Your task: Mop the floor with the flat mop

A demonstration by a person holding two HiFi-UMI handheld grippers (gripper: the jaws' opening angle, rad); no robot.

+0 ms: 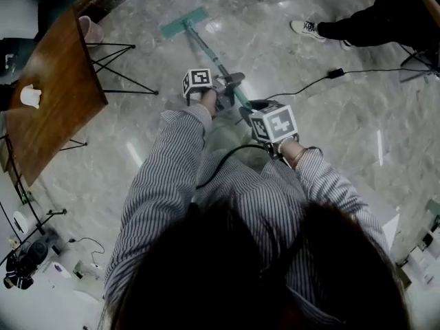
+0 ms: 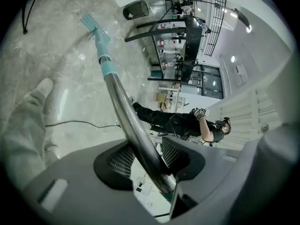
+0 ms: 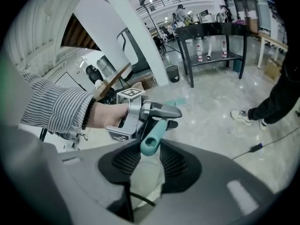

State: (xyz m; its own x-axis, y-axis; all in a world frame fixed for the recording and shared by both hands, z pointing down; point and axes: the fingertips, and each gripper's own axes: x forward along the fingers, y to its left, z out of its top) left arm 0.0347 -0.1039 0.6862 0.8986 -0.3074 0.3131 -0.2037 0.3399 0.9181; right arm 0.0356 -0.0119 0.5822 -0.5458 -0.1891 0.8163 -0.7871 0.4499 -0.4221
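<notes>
The flat mop (image 1: 184, 23) seems to rest its teal head on the marble floor (image 1: 344, 129) toward 12 o'clock, with the shaft slanting back to the person. The left hand-held gripper (image 2: 143, 159) is clamped on the metal shaft. The right hand-held gripper (image 3: 149, 154) pinches the teal handle end. A wooden surface (image 1: 48, 108) stands at 9 o'clock.

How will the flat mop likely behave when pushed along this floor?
Its metal pole looks stiff, so pushes should transmit. The thin head probably glides easily on the glossy floor. The round pole may twist in the jaws.
</notes>
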